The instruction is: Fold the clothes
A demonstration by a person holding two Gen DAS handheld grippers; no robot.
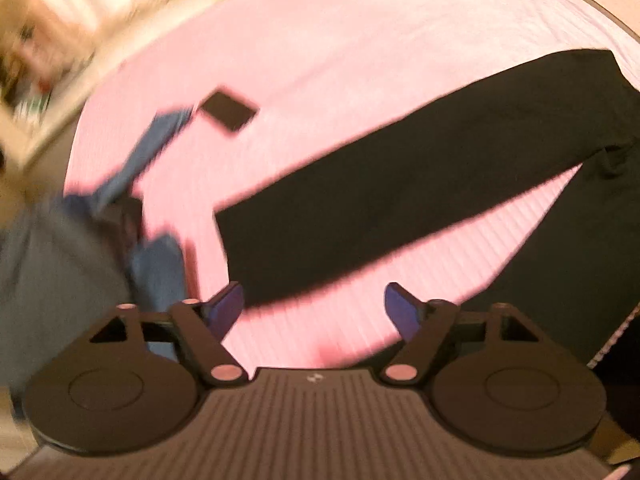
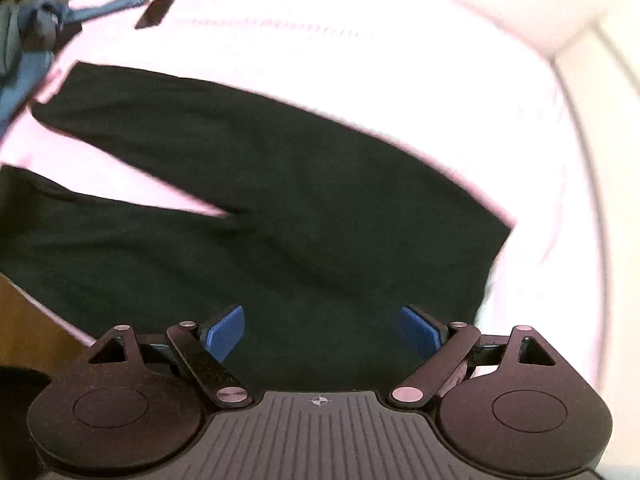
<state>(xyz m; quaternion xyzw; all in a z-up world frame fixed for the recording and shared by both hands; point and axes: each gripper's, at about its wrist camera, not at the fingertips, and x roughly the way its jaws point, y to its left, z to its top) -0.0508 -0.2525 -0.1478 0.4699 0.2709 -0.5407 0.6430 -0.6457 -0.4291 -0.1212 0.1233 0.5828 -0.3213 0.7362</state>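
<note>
In the left wrist view, a heap of blue clothes (image 1: 140,184) lies at the left edge of the bed (image 1: 340,60), partly blurred, with one strip of blue cloth reaching toward a small dark flat rectangle (image 1: 229,111) that rests on the pink sheet. To the right of these, the black trousers (image 1: 400,200) lie spread flat across the bed, one leg running from its hem near the middle up to the right, the other leg filling the lower right corner. A wedge of bare pink sheet separates the two legs. The left tool (image 1: 316,308) hangs above the sheet just in front of the nearer hem, pointed across the bed, its two blue pads (image 1: 226,306) spread wide with nothing between them. Much open sheet lies beyond the trousers toward the far edge of the bed.

In the right wrist view, the blue clothes (image 2: 24,52) sit in the upper left corner, with the dark rectangle (image 2: 155,12) just beside them. The black trousers (image 2: 300,200) fill the middle, the legs fanning toward the left and the waist end toward the right, where a straight edge meets the pink sheet. The right tool (image 2: 322,334) is held low over the waist part of the trousers, its blue pads (image 2: 418,332) standing wide apart and gripping nothing; whether they touch the cloth cannot be told. Bare bed (image 2: 540,160) runs along the right side up to its rounded edge.
</note>
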